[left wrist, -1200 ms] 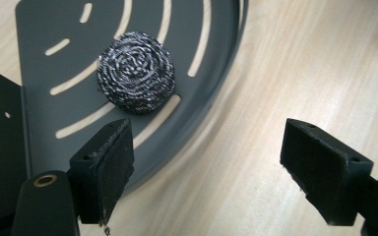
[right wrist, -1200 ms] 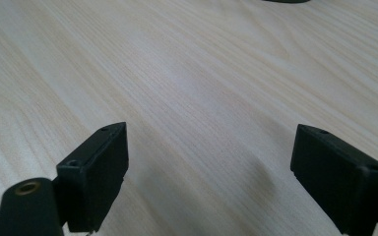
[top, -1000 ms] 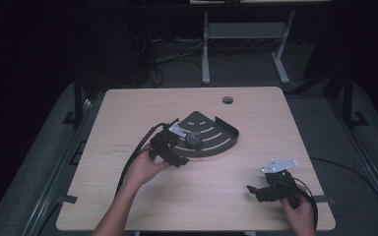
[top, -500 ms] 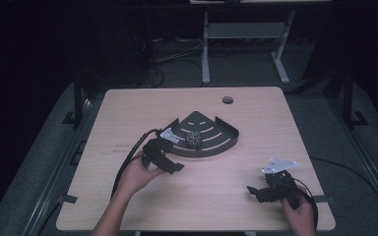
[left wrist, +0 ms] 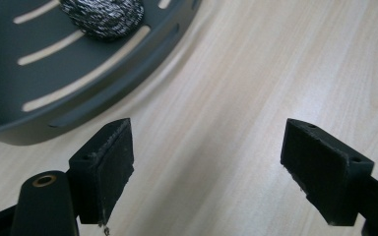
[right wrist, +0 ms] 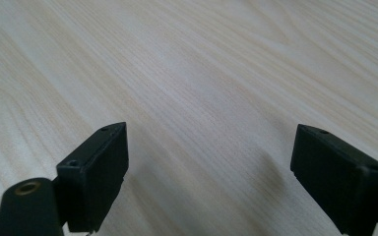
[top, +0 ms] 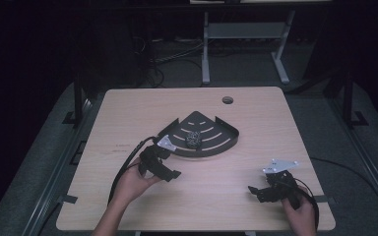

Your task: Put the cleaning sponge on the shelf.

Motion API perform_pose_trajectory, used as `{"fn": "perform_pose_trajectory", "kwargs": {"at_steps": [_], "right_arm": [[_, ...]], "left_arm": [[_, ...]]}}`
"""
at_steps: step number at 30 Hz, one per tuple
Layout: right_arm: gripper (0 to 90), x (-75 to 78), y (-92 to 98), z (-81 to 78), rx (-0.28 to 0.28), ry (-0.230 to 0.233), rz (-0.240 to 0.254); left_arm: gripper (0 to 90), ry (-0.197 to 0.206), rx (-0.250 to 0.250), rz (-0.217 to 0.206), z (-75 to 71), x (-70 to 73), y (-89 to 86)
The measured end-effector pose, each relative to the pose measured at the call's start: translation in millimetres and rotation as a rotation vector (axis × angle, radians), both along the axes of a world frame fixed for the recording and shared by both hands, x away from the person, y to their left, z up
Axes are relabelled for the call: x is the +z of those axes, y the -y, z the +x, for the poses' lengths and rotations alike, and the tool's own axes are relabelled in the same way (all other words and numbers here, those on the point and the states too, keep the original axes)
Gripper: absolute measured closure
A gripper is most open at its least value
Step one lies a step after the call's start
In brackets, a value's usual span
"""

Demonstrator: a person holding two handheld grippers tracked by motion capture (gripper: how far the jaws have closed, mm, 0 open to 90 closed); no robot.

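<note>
A dark fan-shaped slotted tray (top: pixel 216 142) lies at the table's middle, and a speckled grey wad (top: pixel 193 138) rests in it. The left gripper view has the tray's rim (left wrist: pixel 103 93) and the wad (left wrist: pixel 103 14) at its upper left. My left gripper (top: pixel 170 173) is open, with nothing between its fingers, just off the tray's near-left rim. My left gripper (left wrist: pixel 206 167) hangs over bare wood. My right gripper (top: pixel 257 191) stands open near the table's front right. My right gripper (right wrist: pixel 209 172) also looks onto bare wood.
The wooden table (top: pixel 128 113) has a round cable hole (top: pixel 227 100) at the back. Black cables trail from both grippers. A metal stand (top: pixel 241 34) and dark floor lie beyond the far edge.
My left gripper has drawn back from the tray toward the table's front, its jaws open throughout. The right gripper has stayed where it was.
</note>
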State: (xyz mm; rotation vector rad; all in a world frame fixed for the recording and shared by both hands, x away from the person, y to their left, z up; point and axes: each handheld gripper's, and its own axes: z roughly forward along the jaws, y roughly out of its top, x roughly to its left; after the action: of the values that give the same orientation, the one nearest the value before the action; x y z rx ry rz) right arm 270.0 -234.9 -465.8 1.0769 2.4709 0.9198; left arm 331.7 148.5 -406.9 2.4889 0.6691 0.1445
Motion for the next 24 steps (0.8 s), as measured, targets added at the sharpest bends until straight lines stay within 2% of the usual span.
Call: {"fn": "perform_pose_trajectory", "kwargs": {"at_steps": [2, 5, 18, 21, 23, 24], "right_arm": [[14.0, 0.6, -0.7, -1.0, 0.0, 0.001, -0.003], [14.0, 0.3, -0.7, -1.4, 0.0, -0.001, -0.005], [14.0, 0.0, 0.0, -3.4, -0.001, 0.005, -0.005], [14.0, -0.6, 1.1, -3.4, -0.007, 0.001, -0.003], [14.0, -0.7, 1.5, -3.3, -0.008, -0.001, -0.002], [14.0, -0.2, 1.4, -3.7, -0.009, 0.001, -0.001]], "left_arm": [[21.7, -0.011, -0.011, -0.011, -2.0, -2.9, -2.2], [21.1, -0.03, 0.002, -0.02, -4.0, -8.1, -5.7], [20.9, -0.016, 0.018, -0.04, -20.8, -13.8, -21.4], [20.9, -0.022, 0.021, -0.034, -23.7, -17.0, -24.5], [20.9, -0.029, 0.034, -0.047, -25.3, -20.0, -25.4], [20.9, -0.03, 0.024, -0.037, -25.8, -20.6, -26.2]]}}
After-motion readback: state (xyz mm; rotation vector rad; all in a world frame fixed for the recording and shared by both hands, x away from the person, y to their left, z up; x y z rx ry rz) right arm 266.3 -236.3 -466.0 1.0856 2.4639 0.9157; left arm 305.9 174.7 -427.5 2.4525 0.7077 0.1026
